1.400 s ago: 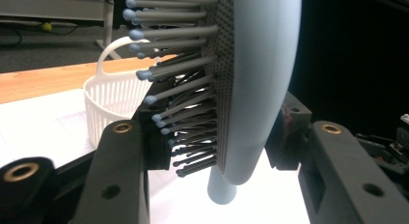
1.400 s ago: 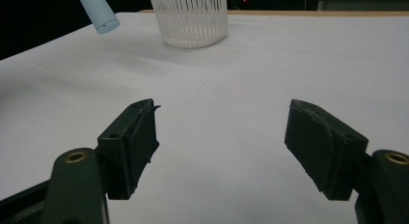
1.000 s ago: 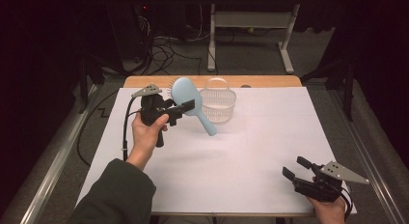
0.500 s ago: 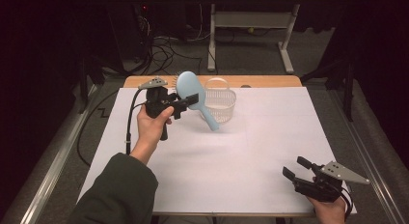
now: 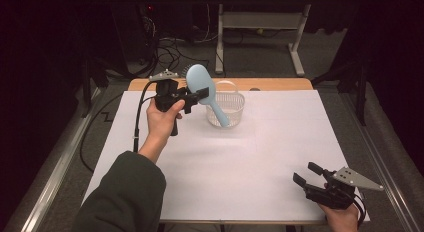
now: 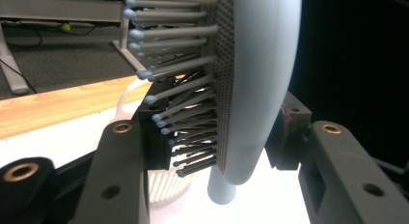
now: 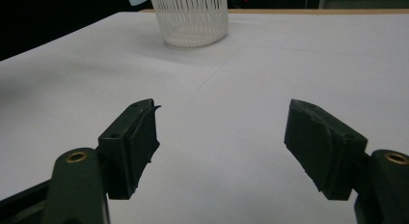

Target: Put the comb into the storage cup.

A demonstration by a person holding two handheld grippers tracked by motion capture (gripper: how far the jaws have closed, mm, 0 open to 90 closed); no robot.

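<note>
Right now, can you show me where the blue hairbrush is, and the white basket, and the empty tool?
blue hairbrush (image 5: 200, 81): high view, on the smooth back of its head.
white basket (image 7: 192, 19): right gripper view, on its slatted side wall.
empty tool (image 5: 311, 173): high view, midway between its open tips.

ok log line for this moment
left tongs: shut on light blue plastic hairbrush | above white slotted basket | right tongs: open, on table

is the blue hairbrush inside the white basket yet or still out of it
Out. The left gripper holds the hairbrush by its head in the air, handle slanting down in front of the basket.
</note>
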